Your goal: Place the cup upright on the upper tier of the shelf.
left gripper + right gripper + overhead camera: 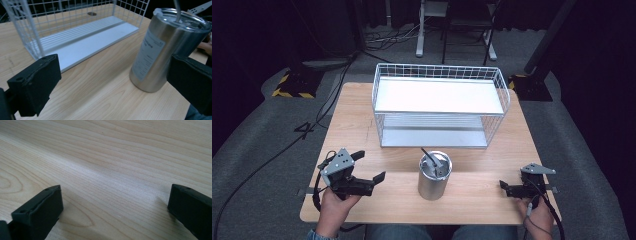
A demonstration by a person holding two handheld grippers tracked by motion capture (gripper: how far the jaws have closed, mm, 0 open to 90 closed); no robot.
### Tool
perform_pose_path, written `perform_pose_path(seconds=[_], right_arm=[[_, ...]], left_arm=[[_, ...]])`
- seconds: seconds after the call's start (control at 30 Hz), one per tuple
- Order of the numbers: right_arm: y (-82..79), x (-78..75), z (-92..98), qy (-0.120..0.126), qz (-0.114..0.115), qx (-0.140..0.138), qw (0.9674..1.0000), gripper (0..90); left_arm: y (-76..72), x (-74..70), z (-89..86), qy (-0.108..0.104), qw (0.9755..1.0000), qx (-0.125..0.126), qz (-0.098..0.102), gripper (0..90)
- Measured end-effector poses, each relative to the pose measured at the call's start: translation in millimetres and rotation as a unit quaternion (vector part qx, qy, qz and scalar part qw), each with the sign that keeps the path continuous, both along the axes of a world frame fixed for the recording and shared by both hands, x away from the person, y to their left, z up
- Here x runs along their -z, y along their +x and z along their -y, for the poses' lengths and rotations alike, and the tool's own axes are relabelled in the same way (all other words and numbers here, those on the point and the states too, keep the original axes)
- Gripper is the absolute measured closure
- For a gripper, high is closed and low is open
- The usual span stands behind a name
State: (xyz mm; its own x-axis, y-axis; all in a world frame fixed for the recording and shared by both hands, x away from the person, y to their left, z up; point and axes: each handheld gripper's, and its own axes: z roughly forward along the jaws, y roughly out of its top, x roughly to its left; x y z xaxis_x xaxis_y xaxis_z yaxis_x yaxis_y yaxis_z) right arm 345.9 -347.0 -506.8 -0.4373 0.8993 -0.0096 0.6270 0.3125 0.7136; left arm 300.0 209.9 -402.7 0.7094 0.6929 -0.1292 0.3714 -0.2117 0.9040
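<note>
My left gripper (371, 167) jaws apart, steel tumbler (434, 176) near tabletop front edge; approach level, grip mid-body. Right gripper (505, 186) jaws apart, idle.

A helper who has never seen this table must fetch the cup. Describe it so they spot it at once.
Start at the white wire rack at the back of the wooden table. Just in front of it, midway between the two grippers, stands the steel tumbler. It is the only shiny cylinder there, with a lid and a straw poking out.
</note>
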Motion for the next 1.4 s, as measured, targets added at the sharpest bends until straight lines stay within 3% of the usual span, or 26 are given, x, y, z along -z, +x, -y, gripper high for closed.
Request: perform_pose_path(seconds=[0.53, 0.7, 1.17, 1.27, 1.4], right_arm=[[0.0, 0.0, 0.0, 0.000, 0.000, 0.000, 1.0000, 0.1], [0.0, 0.0, -0.2, 0.000, 0.000, 0.001, 1.0000, 0.1], [-0.1, 0.0, -0.3, 0.000, 0.000, 0.001, 1.0000, 0.1], [0.0, 0.0, -0.2, 0.000, 0.000, 0.001, 1.0000, 0.1], [-0.1, 0.0, -0.3, 0.000, 0.000, 0.001, 1.0000, 0.1]], left_arm=[[3.9, -7.1, 56.8, -0.008, 0.9982, 0.057, 0.016, 0.0], [5.5, -6.2, 68.3, -0.023, 0.9973, 0.066, 0.021, 0.0], [14.8, 10.1, 107.0, -0.028, 0.9937, 0.107, 0.016, 0.0], [17.5, 15.5, 111.9, -0.042, 0.9922, 0.117, 0.012, 0.0], [16.6, 19.2, 120.7, -0.027, 0.9917, 0.122, 0.030, 0.0]])
